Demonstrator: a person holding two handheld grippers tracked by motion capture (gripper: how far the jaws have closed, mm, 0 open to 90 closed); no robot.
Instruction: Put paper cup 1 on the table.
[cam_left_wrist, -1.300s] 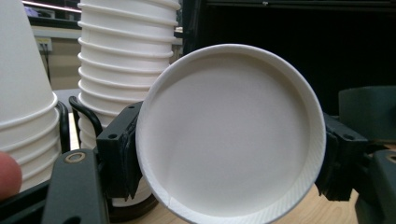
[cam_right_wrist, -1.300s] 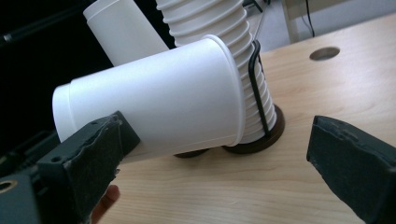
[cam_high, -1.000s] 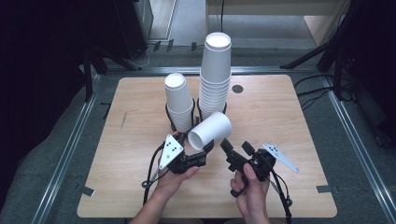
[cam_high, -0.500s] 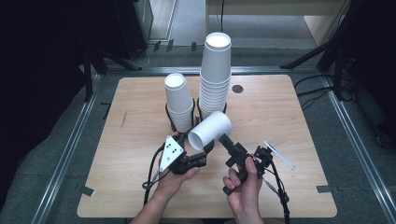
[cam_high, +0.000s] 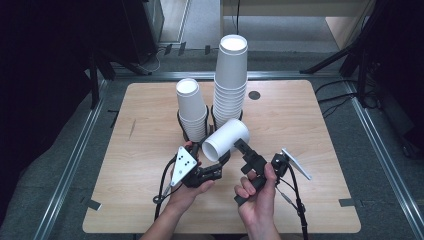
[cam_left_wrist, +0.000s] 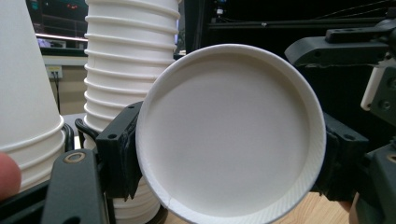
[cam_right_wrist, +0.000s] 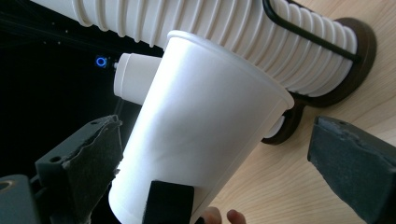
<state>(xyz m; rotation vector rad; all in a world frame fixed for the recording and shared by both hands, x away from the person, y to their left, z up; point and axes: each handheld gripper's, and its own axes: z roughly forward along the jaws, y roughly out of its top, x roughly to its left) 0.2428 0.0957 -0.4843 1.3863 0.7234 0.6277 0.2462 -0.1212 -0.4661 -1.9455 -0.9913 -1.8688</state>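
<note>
Over the near middle of the wooden table (cam_high: 150, 210) I have a single white paper cup (cam_high: 226, 139) held on its side, lifted clear of the surface, its open mouth turned toward me and to the left. My left gripper (cam_high: 216, 165) has its jaws closed on the cup near the rim; in the left gripper view the cup's mouth (cam_left_wrist: 229, 135) sits squarely between the two black jaws, which press on it from either side. My right gripper (cam_high: 245, 150) stands with its jaws wide apart, straddling the cup's body without pinching it: in the right gripper view the cup wall (cam_right_wrist: 201, 135) lies between the two pads with clear gaps on both sides. As I judge it, the cup is already free of both stacks, and what remains is either handing it across to the right gripper or seating it on one of the stacks; neither has happened yet. Behind the cup stand the two stacks, each in a black wire holder: a short stack of cups (cam_high: 190, 110) to the left and a tall stack of cups (cam_high: 231, 85) just to its right, near each other but apart. A small dark round disc (cam_high: 254, 95) sits on the wood beside the tall stack. Round the table runs a metal rail (cam_high: 70, 165) over grey floor, and the room beyond is dark, with stands and cables at the far edge.
</note>
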